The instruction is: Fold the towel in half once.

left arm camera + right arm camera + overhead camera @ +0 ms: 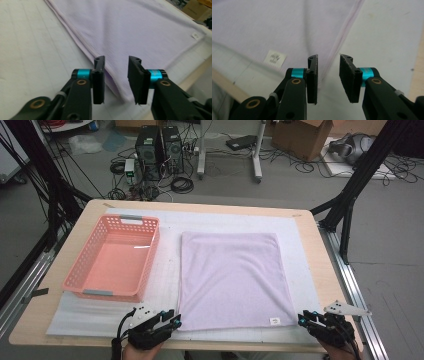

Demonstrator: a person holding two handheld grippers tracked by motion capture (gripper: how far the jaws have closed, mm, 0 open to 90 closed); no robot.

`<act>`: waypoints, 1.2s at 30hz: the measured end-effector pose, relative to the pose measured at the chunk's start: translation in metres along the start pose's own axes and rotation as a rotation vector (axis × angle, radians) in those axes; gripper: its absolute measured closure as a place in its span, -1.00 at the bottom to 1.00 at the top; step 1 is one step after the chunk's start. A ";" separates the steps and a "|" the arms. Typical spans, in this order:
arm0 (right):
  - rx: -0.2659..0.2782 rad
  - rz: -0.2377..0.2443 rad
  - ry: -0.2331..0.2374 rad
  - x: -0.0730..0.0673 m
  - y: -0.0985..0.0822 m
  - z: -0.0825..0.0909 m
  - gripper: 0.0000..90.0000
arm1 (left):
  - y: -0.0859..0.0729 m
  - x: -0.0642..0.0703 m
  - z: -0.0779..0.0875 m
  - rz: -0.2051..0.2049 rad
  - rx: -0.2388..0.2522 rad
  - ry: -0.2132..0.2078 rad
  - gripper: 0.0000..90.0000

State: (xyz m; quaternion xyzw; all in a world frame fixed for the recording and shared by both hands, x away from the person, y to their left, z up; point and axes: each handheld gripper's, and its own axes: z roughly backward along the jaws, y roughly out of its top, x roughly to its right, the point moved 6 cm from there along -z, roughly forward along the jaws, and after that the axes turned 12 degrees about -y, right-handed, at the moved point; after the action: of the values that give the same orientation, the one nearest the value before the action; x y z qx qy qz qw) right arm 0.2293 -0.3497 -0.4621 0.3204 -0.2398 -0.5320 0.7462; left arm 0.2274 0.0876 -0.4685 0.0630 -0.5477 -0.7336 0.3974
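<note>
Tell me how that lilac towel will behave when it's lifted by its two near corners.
The lilac towel lies flat and thin with soft creases, so it will likely sag between the corners. It looks doubled along the edges, so layers may part. On the white mat it would probably bunch rather than slide if pushed.

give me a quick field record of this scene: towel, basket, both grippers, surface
towel: lilac towel, spread flat on the white mat, small white label near its front right corner
basket: pink plastic basket, empty, left of the towel, apart from it
left gripper: left gripper at the towel's front left corner, jaws open, corner edge between them, not pinched
right gripper: right gripper at the front right corner, jaws open astride the towel's side hem, nothing gripped
surface: wooden table under the mat
</note>
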 end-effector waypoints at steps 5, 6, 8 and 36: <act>0.031 -0.023 -0.044 0.003 0.007 -0.018 0.50 | 0.011 -0.011 -0.015 0.000 0.000 0.021 0.21; 0.027 -0.023 -0.056 0.003 0.008 -0.024 0.47 | 0.013 -0.012 -0.019 -0.008 -0.006 0.022 0.21; 0.034 -0.038 -0.068 0.004 0.013 -0.036 0.41 | 0.016 -0.017 -0.026 -0.003 -0.018 0.029 0.20; 0.017 -0.058 -0.017 0.039 0.039 -0.066 0.33 | 0.054 -0.082 -0.087 0.006 -0.145 0.215 0.84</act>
State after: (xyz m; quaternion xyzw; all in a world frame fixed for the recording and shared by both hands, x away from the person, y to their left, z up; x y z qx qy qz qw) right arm 0.3125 -0.3636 -0.4778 0.3289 -0.2414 -0.5540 0.7257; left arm 0.3570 0.0707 -0.4849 0.1105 -0.4478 -0.7591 0.4595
